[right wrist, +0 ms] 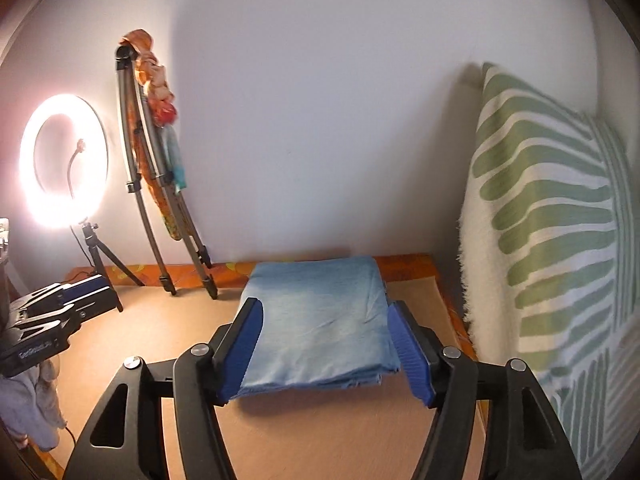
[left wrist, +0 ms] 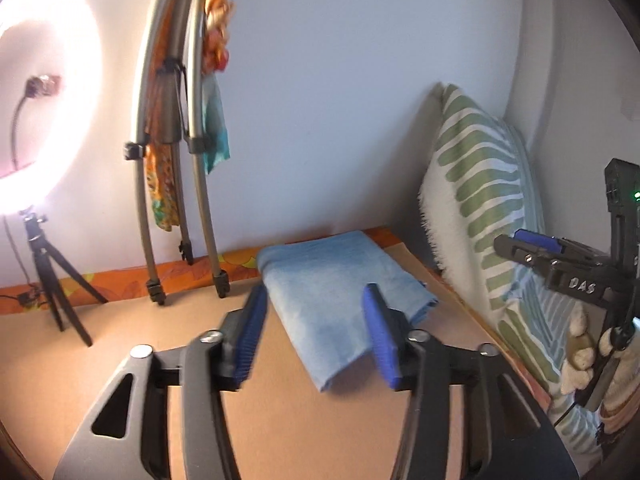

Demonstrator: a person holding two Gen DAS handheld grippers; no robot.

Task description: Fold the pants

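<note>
Pants sit as a neat blue bundle on the tan board, dead centre in the right wrist view and pushed toward twelve o'clock, close to the wall and the orange patterned strip. By the look of it the folding is all but done: several layers stack at the near edge, with a slightly ragged corner at about four o'clock. Soft, light cloth, this; it should sag and slide apart if lifted by one layer, so the sensible hold is a pinch through the whole stack at a near corner or along a side edge, or simply a flat press to smooth it. Now the right gripper: spread wide, blue pads flanking the bundle to either side, nothing clamped, and whether the pads brush the cloth cannot be told. Over to the left gripper, equally wide apart and carrying nothing, hovering short of the bundle's near left corner, which points toward six o'clock in its view. At three o'clock a green-striped pillow leans against the wall, just beside the board's edge. Out at nine o'clock glows a ring light on its small stand, with a folded tripod draped in orange fabric propped beside it.
</note>
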